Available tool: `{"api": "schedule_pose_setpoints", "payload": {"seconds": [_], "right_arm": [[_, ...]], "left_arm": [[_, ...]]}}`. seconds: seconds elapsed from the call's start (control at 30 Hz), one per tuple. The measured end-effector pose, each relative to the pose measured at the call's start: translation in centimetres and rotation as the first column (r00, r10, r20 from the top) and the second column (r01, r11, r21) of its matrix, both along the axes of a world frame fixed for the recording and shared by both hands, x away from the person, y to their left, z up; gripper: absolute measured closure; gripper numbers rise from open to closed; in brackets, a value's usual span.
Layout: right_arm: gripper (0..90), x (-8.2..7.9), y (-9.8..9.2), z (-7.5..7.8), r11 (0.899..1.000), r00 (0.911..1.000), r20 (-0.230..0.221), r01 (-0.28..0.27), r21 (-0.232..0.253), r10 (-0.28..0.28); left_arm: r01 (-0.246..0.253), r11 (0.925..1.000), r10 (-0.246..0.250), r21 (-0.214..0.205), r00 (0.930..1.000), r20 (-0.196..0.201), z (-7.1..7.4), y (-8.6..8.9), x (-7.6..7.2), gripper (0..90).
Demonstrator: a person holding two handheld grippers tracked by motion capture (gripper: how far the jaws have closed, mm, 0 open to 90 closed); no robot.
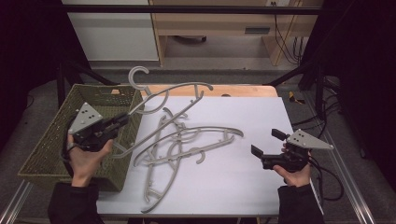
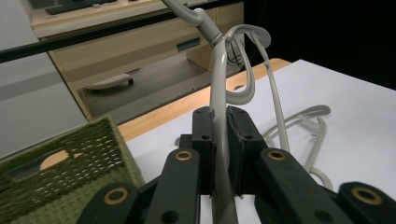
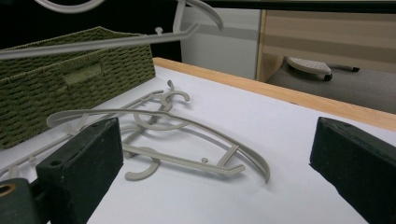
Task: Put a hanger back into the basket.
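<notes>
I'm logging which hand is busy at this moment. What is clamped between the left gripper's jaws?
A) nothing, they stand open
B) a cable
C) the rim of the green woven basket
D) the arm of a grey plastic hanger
D: in the left gripper view the left gripper has its pads pressed on both sides of a grey hanger arm, whose hook end rises above the table.

Setting: lab or test room. Evidence: white table (image 1: 233, 186) framed by black metal rails (image 1: 187, 9); behind the table, a plain wooden bench (image 1: 210, 23) and white cabinet (image 1: 112, 32); cables (image 1: 285, 42) hanging beside the bench; grey floor (image 1: 224, 51) beyond the table; dark surroundings either side.
</notes>
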State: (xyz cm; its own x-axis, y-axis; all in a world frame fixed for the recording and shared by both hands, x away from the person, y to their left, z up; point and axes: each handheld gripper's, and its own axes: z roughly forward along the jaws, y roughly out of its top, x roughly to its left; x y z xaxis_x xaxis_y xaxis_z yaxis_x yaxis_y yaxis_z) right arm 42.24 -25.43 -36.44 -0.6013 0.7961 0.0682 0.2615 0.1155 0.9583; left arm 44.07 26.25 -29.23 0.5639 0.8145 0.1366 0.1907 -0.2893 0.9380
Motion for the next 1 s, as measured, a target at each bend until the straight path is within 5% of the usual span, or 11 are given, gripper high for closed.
{"api": "schedule_pose_setpoints", "payload": {"seconds": [0.2,0.47,1.0], "right_arm": [[2.8,0.0,0.0,0.0,1.000,1.0000,-0.001,0.004,0.000,-0.004],[2.8,0.2,0.1,-0.2,1.000,1.0000,-0.006,0.004,-0.005,-0.004],[2.8,0.4,0.2,-0.4,1.000,0.9999,-0.013,0.005,-0.011,-0.005]], "left_arm": [[-0.045,0.9990,0.045,-0.002,0.9990,-0.008,0.6,3.5,0.5,82.0],[-0.065,0.9954,0.065,-0.070,0.9979,-0.001,1.0,8.5,1.2,82.0],[-0.137,0.9906,0.137,-0.006,0.9905,-0.015,-0.2,15.1,1.8,81.9]]}}
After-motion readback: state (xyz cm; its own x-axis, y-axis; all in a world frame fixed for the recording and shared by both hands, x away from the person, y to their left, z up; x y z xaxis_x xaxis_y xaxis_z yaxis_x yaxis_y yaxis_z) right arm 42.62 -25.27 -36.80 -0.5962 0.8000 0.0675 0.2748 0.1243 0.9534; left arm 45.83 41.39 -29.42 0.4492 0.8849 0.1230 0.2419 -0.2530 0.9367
